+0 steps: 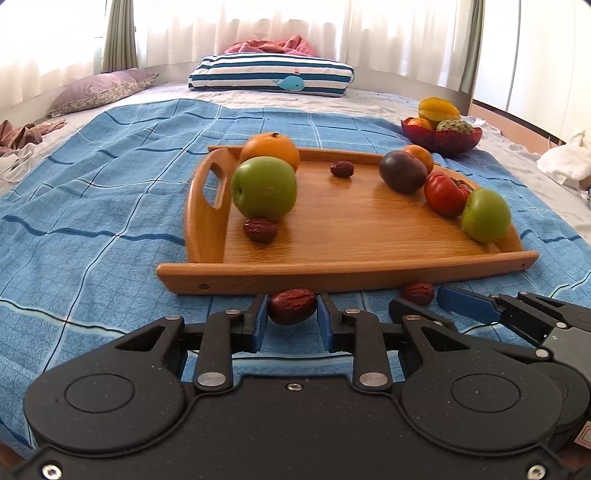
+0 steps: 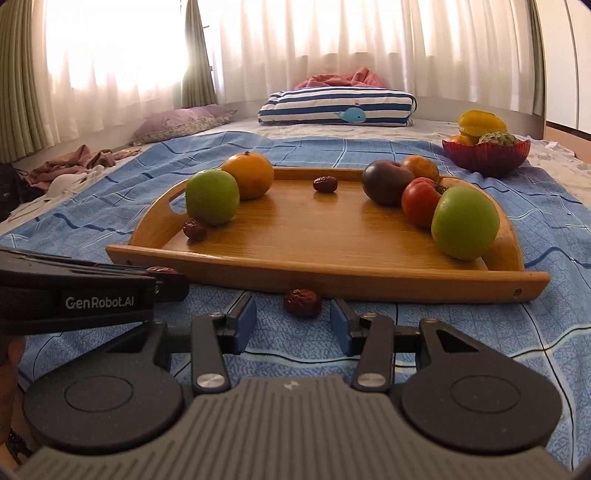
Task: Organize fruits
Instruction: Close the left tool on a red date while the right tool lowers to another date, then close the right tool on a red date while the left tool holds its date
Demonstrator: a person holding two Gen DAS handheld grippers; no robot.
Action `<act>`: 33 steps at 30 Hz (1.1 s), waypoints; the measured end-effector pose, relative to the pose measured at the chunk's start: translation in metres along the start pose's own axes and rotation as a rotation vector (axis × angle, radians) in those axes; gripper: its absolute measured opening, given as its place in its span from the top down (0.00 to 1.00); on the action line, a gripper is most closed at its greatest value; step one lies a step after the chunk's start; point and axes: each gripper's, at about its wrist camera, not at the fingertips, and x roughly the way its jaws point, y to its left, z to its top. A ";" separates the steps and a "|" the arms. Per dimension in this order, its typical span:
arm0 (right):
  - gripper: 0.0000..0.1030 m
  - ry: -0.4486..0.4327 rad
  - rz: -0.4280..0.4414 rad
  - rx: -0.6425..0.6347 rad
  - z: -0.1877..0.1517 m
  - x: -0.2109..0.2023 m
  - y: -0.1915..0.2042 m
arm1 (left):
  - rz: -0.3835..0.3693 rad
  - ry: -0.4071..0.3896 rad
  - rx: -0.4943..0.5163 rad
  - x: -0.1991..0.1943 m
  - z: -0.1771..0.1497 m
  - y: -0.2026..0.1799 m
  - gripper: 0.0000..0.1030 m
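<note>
Before the tray's (image 1: 347,275) near rim, a date (image 2: 302,302) lies loose.

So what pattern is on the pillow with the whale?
Navy and white stripes on the pillow, clearest in the right wrist view.

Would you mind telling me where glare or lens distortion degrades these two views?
Right wrist view: the window is blown out to white, backlighting the scene. Left wrist view: milder glare through the curtains. Both views: fisheye bends the wooden tray and the bed's far edge; the fruit stays reasonably sharp.
</note>
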 end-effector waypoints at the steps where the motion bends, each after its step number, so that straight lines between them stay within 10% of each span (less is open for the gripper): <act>1: 0.51 -0.001 -0.004 0.002 0.000 0.000 0.001 | 0.000 0.001 -0.003 0.000 0.000 0.001 0.74; 18: 0.73 0.024 -0.064 0.014 0.007 0.011 0.007 | 0.017 0.000 -0.007 0.002 -0.004 0.004 0.74; 33: 0.73 -0.028 -0.058 0.019 0.014 -0.009 0.006 | -0.021 -0.049 -0.005 -0.014 0.009 -0.003 0.74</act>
